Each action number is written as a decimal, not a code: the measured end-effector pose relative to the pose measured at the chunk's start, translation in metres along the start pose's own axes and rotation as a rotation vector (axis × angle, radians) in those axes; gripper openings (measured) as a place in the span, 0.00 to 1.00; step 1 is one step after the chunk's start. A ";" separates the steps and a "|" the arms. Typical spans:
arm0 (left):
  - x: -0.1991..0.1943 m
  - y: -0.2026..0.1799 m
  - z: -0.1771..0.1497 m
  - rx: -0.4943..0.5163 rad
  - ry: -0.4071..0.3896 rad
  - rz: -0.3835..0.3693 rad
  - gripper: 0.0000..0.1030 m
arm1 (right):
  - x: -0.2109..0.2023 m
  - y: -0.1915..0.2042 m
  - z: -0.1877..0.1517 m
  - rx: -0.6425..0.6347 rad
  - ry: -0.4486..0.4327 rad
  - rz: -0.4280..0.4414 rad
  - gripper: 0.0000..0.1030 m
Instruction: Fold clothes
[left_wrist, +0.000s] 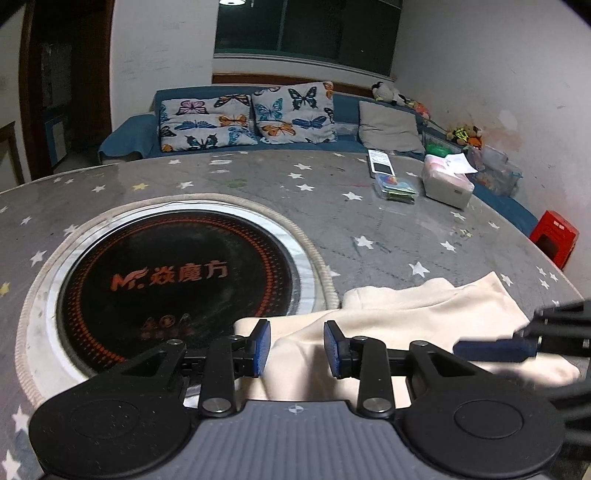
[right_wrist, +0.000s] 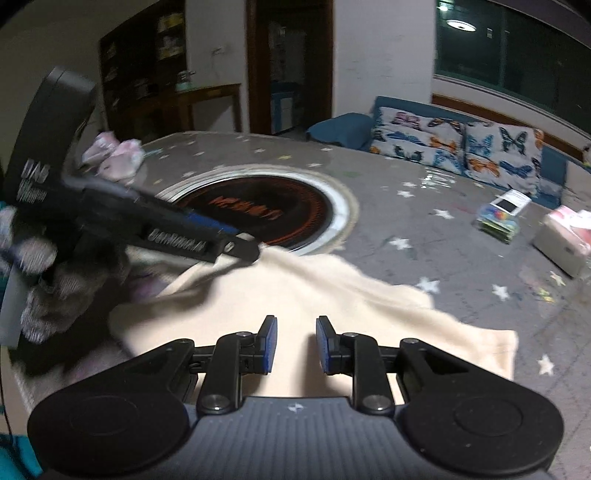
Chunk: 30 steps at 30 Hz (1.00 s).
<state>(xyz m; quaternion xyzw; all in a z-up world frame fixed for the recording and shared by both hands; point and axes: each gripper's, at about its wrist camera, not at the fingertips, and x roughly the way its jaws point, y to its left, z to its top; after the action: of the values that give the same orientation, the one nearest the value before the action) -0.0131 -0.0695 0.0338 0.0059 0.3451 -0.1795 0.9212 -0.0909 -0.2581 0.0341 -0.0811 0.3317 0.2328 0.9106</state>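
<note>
A cream garment (left_wrist: 406, 306) lies flat near the front edge of the grey star-patterned table (left_wrist: 258, 177). My left gripper (left_wrist: 297, 345) hovers over its left end, its blue pads apart, with cloth showing in the gap below them and nothing pinched. In the right wrist view the same garment (right_wrist: 303, 295) spreads under my right gripper (right_wrist: 295, 343), whose jaws also stand apart above the fabric. The left gripper (right_wrist: 221, 242) reaches in from the left with its tip at the garment's far left corner. The right gripper (left_wrist: 517, 345) shows blurred at the garment's right end.
A round black cooktop (left_wrist: 173, 280) is set into the table's middle. A remote (left_wrist: 380, 162), a card pack (left_wrist: 397, 188) and a tissue box (left_wrist: 448, 184) sit at the far right. Pink clothes (right_wrist: 114, 157) lie far left. A red stool (left_wrist: 554, 236) and a sofa (left_wrist: 251, 118) stand beyond. A grey fuzzy sleeve (right_wrist: 37, 291) is at the left.
</note>
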 end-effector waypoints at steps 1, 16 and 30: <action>-0.003 0.003 -0.001 -0.007 -0.003 0.005 0.35 | 0.000 0.007 -0.001 -0.017 0.002 0.005 0.22; -0.050 0.023 -0.019 -0.094 -0.051 -0.012 0.36 | -0.024 0.049 -0.012 -0.078 -0.055 0.026 0.23; -0.057 -0.018 -0.048 0.007 -0.016 -0.097 0.34 | -0.058 0.005 -0.044 0.102 -0.040 -0.074 0.20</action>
<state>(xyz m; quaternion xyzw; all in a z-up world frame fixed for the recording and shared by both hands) -0.0889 -0.0611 0.0354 -0.0090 0.3370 -0.2252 0.9141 -0.1569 -0.2884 0.0373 -0.0424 0.3216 0.1832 0.9280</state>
